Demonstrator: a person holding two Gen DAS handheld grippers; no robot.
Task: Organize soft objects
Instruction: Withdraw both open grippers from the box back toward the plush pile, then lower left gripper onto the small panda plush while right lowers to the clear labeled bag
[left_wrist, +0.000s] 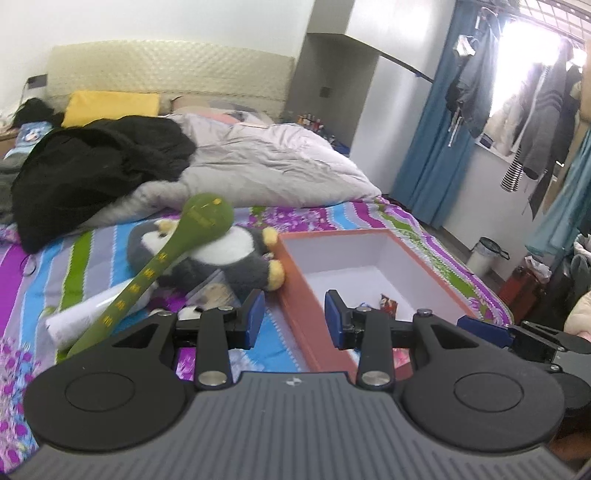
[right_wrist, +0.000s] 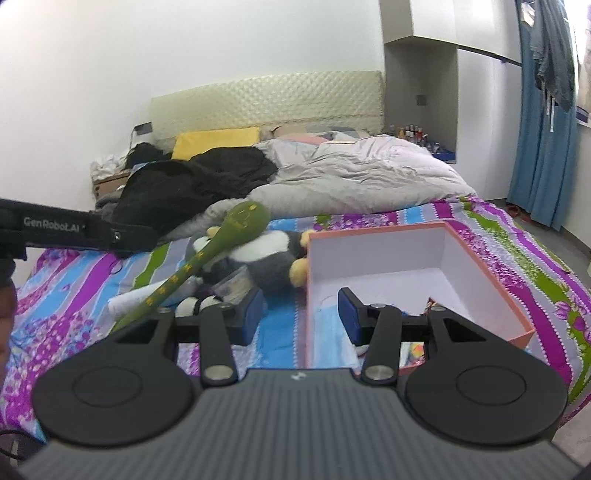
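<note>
Left of the orange box (left_wrist: 295, 295), a green padded mallet (left_wrist: 201, 225) is seen lying across the grey plush toy (left_wrist: 221, 258) on the bed (right_wrist: 74, 273). Both the left claw (left_wrist: 293, 319) and right claw (right_wrist: 301, 317) are held wide open and empty near the box's front wall. The mallet is probably best lifted off first, so the plush can then be gripped at its body and lowered into the box.

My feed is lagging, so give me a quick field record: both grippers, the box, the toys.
left gripper: open, empty, above the bedsheet
right gripper: open, empty
box: orange, lidless, on bed, mostly bare inside
plush toy: grey-white, lying left of box
green soft mallet: leaning across plush toy
</note>
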